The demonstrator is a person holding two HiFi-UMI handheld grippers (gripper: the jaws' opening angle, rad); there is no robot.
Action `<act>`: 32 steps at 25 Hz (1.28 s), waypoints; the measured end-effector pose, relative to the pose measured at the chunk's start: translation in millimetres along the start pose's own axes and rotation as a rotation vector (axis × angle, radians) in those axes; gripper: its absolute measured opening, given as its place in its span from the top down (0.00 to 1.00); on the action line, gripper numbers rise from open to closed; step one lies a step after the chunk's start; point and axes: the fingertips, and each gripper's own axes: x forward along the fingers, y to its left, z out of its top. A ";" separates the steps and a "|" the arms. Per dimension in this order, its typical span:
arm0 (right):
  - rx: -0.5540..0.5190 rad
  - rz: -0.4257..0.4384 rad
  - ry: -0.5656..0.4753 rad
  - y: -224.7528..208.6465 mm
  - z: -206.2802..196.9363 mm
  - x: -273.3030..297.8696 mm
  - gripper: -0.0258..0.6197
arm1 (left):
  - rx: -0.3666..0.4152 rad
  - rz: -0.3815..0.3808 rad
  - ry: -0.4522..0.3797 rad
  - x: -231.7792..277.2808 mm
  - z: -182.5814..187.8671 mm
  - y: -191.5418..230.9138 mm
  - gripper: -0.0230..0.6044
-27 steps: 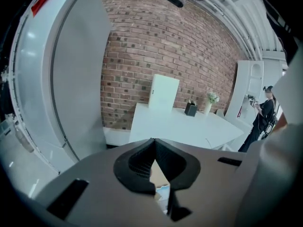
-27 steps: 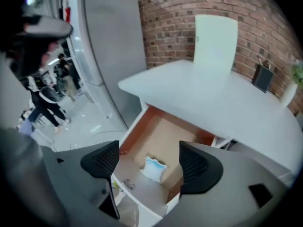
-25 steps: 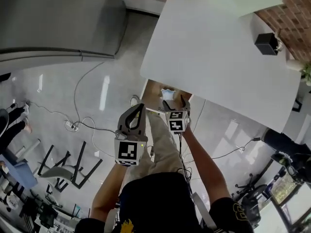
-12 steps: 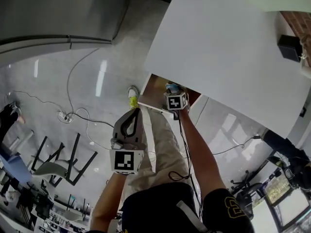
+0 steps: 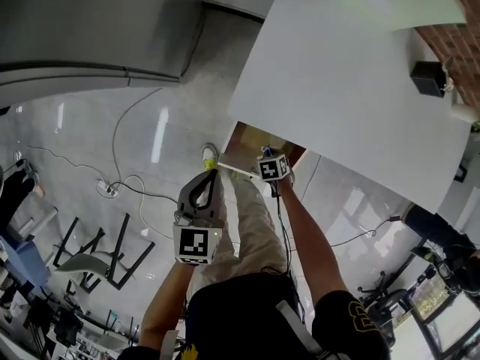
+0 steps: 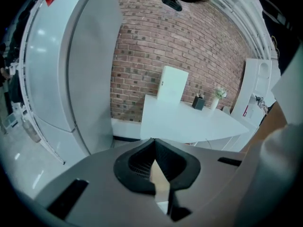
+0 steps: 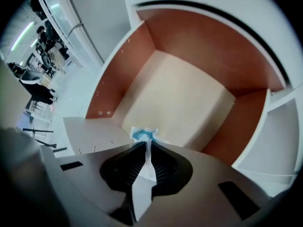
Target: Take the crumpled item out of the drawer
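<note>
The open drawer [image 7: 189, 37] has red-brown walls and a pale bottom; in the head view the drawer [image 5: 251, 142] sticks out from under the white table [image 5: 352, 88]. A crumpled white and blue item [image 7: 143, 135] lies at the drawer's near end. My right gripper [image 7: 146, 148] is closing, and its pads pinch the item, which sticks out past the tips. From the head view, the right gripper [image 5: 268, 160] reaches into the drawer, its tips hidden by its marker cube. My left gripper [image 5: 212, 174] hangs over the floor to the left, shut and empty, as the left gripper [image 6: 154, 143] view also shows.
Cables [image 5: 127, 186] trail over the glossy floor, with black chair frames [image 5: 105, 253] at the lower left. A grey cabinet [image 5: 90, 21] stands at the upper left. A small black box [image 5: 427, 79] sits on the table. The person's legs are below the drawer.
My right gripper has reached forward into the drawer and closed on the crumpled item. The left gripper has stayed nearly where it was.
</note>
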 end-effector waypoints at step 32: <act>0.105 -0.243 -1.327 -40.2 202.9 -709.4 0.89 | 0.315 -0.335 -0.413 -92.1 315.4 -97.3 0.94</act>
